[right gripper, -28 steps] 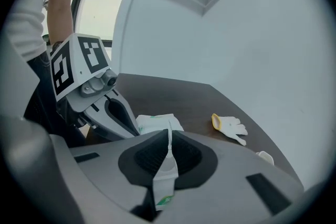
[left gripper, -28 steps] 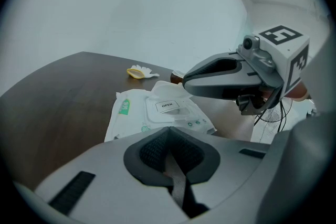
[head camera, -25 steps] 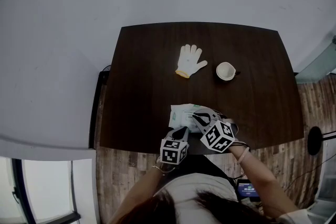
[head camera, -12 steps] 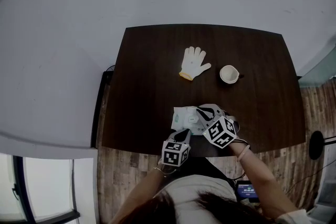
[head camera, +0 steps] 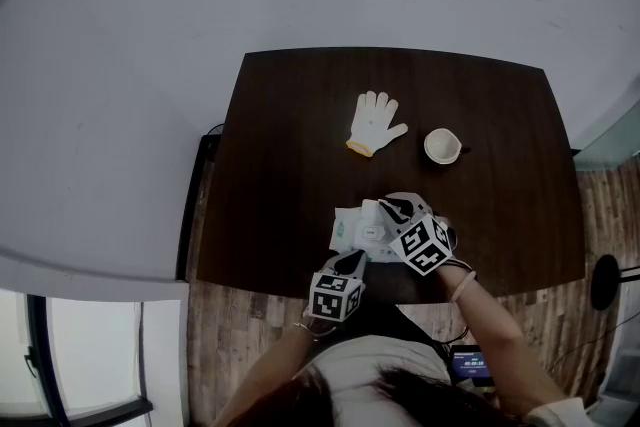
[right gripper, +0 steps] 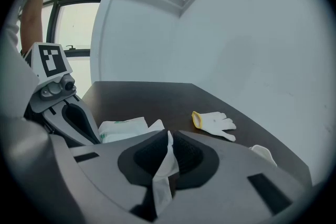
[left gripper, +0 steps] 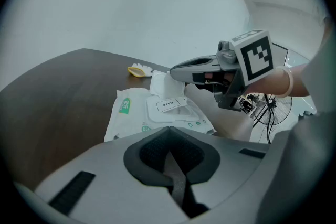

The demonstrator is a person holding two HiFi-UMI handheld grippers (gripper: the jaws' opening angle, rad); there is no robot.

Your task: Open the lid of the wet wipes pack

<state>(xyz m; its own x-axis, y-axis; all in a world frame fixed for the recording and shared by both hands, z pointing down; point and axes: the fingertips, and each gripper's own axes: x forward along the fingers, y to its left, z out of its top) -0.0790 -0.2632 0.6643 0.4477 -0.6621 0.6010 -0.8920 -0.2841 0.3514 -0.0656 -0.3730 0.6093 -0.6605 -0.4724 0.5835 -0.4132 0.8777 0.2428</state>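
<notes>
Left gripper (head camera: pixel 349 260) sits at the table's six o'clock, jaws together, empty. Just beyond lies the wet wipes pack (head camera: pixel 352 227): soft, light, probably slippery. Best hold is the lid (left gripper: pixel 169 108), by its tab. At the pack's one o'clock, right gripper (head camera: pixel 388 208) pinches a white sheet (right gripper: pixel 164 170), jaws just easing apart.

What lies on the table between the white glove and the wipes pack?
Nothing: bare tabletop separates glove from pack, clear in the head view.

Dark brown wooden table (head camera: pixel 290 165); white fabric glove (head camera: pixel 375 122), yellow at cuff; white soft plastic wet wipes pack (left gripper: pixel 134 120), green-printed; white round cup (head camera: pixel 441 145).
</notes>
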